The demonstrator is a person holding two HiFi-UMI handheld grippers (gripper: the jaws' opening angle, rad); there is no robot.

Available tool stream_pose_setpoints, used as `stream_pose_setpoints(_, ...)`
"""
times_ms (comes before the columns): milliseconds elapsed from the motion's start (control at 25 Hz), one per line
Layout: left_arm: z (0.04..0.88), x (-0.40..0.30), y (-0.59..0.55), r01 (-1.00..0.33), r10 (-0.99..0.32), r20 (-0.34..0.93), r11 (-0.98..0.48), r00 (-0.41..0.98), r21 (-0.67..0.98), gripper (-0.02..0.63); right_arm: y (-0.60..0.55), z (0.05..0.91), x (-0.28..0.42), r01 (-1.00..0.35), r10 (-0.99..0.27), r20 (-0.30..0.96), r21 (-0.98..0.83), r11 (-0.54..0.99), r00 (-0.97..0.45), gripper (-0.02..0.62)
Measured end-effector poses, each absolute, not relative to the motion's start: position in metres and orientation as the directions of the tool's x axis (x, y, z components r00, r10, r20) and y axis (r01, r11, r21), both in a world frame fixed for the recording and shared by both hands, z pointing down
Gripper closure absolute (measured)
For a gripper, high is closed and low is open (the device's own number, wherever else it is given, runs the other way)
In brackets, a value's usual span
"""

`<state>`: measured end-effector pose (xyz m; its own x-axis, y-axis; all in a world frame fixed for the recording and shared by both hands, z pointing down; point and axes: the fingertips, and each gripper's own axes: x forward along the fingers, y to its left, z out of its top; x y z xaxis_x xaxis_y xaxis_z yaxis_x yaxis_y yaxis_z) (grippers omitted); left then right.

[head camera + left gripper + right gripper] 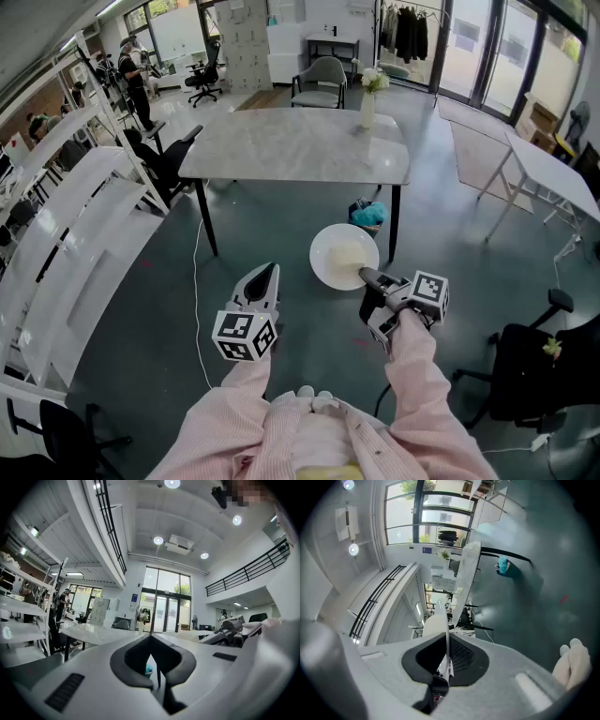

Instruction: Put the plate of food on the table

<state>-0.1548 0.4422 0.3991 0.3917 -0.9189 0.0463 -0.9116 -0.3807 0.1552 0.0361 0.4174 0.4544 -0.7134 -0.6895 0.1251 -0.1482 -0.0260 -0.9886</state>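
A white plate [330, 251] carrying a pale block of food [348, 256] hangs over the floor, just in front of the marble-topped table [300, 145]. My right gripper [364, 276] is shut on the plate's near rim. In the right gripper view the plate [435, 626] runs edge-on out of the closed right gripper [446, 660], with the table [469, 569] beyond it. My left gripper [269, 269] is held level to the plate's left, shut and empty. In its own view the left gripper [154, 667] points toward the table [93, 632].
A vase of flowers [367, 103] stands at the table's far right. A teal bag [368, 216] lies on the floor by the table's right leg. White shelving [66, 234] lines the left, a black office chair [534, 375] stands at right, and a white folding table [553, 173] stands further back.
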Motion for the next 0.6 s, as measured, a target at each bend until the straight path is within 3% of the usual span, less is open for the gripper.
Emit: stream_pose_setpoints(600,0.402,-0.125,0.452,-0.91,-0.916,0.058,-0.384,0.397,0.157,0.615,0.421,0.458,0.067,-0.159,-0.689,0.116,-0.987,-0.002,-0.715,0.578)
